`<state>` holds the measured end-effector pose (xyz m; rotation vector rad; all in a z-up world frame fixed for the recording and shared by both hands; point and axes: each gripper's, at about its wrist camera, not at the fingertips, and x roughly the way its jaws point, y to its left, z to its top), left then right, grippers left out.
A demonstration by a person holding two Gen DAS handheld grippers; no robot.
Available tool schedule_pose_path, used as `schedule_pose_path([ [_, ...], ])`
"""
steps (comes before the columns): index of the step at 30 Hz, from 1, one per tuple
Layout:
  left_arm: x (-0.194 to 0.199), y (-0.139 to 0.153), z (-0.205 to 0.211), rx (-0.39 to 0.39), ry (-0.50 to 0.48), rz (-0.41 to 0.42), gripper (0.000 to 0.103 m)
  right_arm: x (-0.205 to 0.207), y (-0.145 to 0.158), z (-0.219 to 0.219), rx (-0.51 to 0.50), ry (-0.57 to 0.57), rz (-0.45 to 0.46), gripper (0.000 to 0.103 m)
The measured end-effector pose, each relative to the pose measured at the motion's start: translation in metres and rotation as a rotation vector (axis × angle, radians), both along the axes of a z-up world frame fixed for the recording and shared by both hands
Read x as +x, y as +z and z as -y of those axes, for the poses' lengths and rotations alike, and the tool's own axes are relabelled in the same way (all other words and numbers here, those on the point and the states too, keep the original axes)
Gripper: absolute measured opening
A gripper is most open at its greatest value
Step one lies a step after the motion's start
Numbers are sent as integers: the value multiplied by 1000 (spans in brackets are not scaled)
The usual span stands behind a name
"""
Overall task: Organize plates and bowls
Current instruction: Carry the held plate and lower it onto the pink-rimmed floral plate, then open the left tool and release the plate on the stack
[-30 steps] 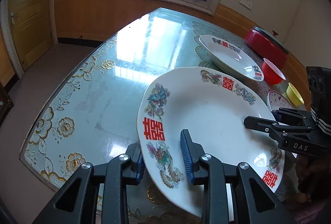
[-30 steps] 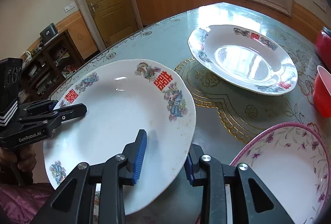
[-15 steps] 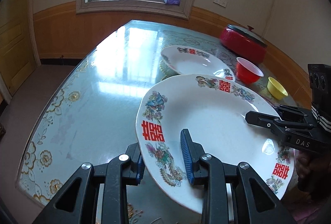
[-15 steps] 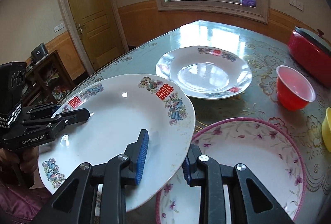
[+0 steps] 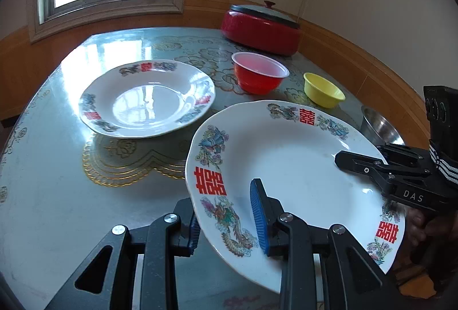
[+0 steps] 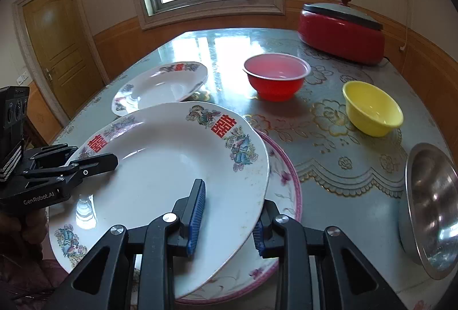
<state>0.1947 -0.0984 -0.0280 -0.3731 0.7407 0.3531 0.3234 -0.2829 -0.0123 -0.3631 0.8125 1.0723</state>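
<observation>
While the left wrist view looks down along its own fingers, the left gripper [image 5: 226,218] pinches the near-left rim of the white plate [image 5: 292,167], one blue pad [image 5: 259,217] on the plate's upper face and the other finger under the rim. The plate is round, with no long axis, and hangs above the table [image 5: 43,181], tilted so its left edge sits higher. Red double-happiness characters and dragon and phoenix prints ring its rim. Across it the right gripper [image 5: 357,162] clamps the opposite rim; its body reads "DAS". Beyond lie a second white plate [image 5: 147,99] flat on the table, a red bowl [image 5: 259,75], a yellow bowl [image 5: 323,94], a steel bowl [image 5: 377,125] and a red lidded pot [image 5: 262,29].

Seen from the right wrist, the right gripper [image 6: 229,215] is narrowly set on the plate's [image 6: 160,167] near-right rim, a blue pad [image 6: 197,214] above and the other finger below the edge. The plate hovers over a pink-rimmed floral plate [image 6: 286,184], overlapping most of it; whether they touch cannot be told. The left gripper [image 6: 94,164] grips the far rim, its body marked "GenRobot.AI". The second white plate [image 6: 163,86] lies behind, the red bowl [image 6: 276,75] and yellow bowl [image 6: 372,111] to the right, the steel bowl [image 6: 432,207] at the frame's right edge, upright.
</observation>
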Motion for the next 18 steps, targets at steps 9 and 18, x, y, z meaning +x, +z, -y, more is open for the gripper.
schedule_pose_path([
  [9, 18, -7, 12, 37, -21, -36, 33, 22, -21, 12, -29, -50, -32, 31],
  [18, 14, -10, 15, 23, -23, -41, 34, 22, -21, 14, -19, -27, -25, 33],
])
